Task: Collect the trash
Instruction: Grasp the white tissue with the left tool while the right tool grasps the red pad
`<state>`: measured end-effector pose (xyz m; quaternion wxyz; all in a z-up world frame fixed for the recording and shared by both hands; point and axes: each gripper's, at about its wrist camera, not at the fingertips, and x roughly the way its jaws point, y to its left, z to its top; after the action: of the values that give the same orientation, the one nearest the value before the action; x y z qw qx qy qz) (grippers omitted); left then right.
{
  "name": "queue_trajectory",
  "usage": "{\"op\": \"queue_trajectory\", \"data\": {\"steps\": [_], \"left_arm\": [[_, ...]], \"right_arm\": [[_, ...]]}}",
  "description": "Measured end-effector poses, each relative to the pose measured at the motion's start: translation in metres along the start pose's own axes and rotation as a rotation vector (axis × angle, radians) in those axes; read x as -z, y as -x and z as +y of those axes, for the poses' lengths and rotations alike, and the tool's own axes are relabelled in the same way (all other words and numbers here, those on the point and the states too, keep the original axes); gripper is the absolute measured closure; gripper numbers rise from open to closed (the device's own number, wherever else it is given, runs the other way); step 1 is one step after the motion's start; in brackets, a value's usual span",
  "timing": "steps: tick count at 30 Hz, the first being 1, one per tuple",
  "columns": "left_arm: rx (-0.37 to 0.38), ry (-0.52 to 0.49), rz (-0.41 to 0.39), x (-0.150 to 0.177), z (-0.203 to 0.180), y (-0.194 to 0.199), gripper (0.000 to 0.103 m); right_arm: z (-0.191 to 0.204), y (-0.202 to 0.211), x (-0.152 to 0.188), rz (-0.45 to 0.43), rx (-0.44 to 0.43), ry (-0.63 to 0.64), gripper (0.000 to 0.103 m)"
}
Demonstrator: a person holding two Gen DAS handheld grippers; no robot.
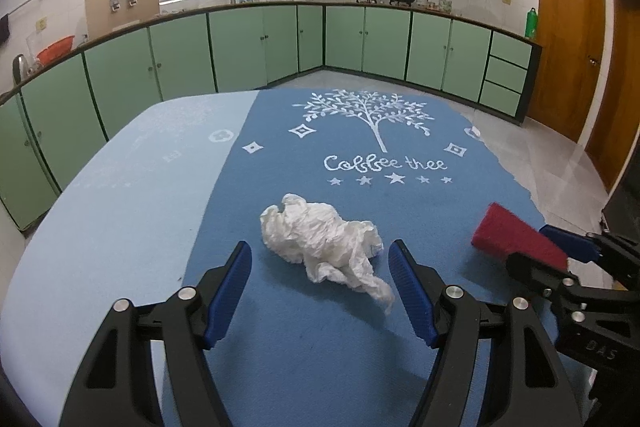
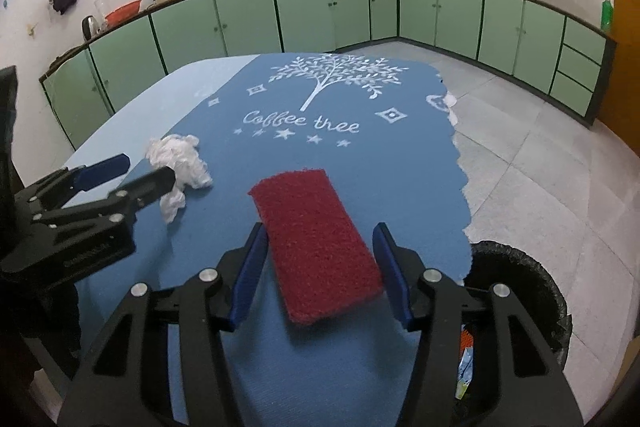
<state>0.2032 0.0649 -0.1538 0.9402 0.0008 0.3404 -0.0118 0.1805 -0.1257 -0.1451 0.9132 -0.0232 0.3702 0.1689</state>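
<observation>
Crumpled white tissue (image 1: 320,239) lies on the blue "Coffee tree" table mat (image 1: 280,347), just ahead of your left gripper (image 1: 320,267). That gripper's blue pads (image 1: 230,291) stand wide apart on either side of the near end of the tissue, and neither one presses on it, so it is released.

To the right on the mat lies a red scouring pad (image 2: 316,247), flat, with its near half between the pads of your right gripper (image 2: 318,259). From the right wrist view a sliver of mat seems to show between each pad and the sponge's edges, so I would call those jaws not clenched, though the near corner sits very close to the right pad and the fisheye makes it hard to be sure.

Down to the right of the table, on the tiled floor, stands a round bin with a black liner (image 2: 532,279). Your gripper hides most of its mouth; in the part that shows, you can see an orange scrap (image 2: 466,341) and a pale printed wrapper (image 2: 464,373).

Green cabinets (image 1: 240,47) run along the far walls.
</observation>
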Motion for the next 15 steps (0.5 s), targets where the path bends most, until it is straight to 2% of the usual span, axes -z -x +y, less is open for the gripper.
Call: {"op": "queue_trajectory", "data": {"steps": [2,4,6,7,9,12,15], "left_arm": [[-0.002,0.005,0.012,-0.002,0.000,-0.005,0.033],[0.001,0.004,0.024,-0.004,0.000,-0.010,0.039],[0.008,0.002,0.043,-0.004,-0.001,-0.014,0.059],[0.014,0.002,0.058,-0.004,-0.001,-0.017,0.063],[0.027,0.011,0.069,-0.005,0.000,-0.019,0.080],[0.034,0.025,0.063,-0.004,0.003,-0.018,0.089],[0.033,0.023,0.034,-0.004,0.002,-0.012,0.092]], "right_arm": [[-0.003,0.000,-0.002,-0.005,0.002,-0.008,0.050],[-0.004,0.000,-0.003,-0.009,0.009,-0.012,0.050],[-0.007,-0.001,-0.005,-0.012,0.011,-0.017,0.050],[-0.006,-0.001,-0.005,-0.014,0.012,-0.019,0.050],[-0.008,0.000,-0.006,-0.018,0.012,-0.026,0.050],[-0.008,0.003,-0.007,-0.027,0.016,-0.031,0.050],[-0.008,0.008,-0.009,-0.040,0.020,-0.037,0.050]]}}
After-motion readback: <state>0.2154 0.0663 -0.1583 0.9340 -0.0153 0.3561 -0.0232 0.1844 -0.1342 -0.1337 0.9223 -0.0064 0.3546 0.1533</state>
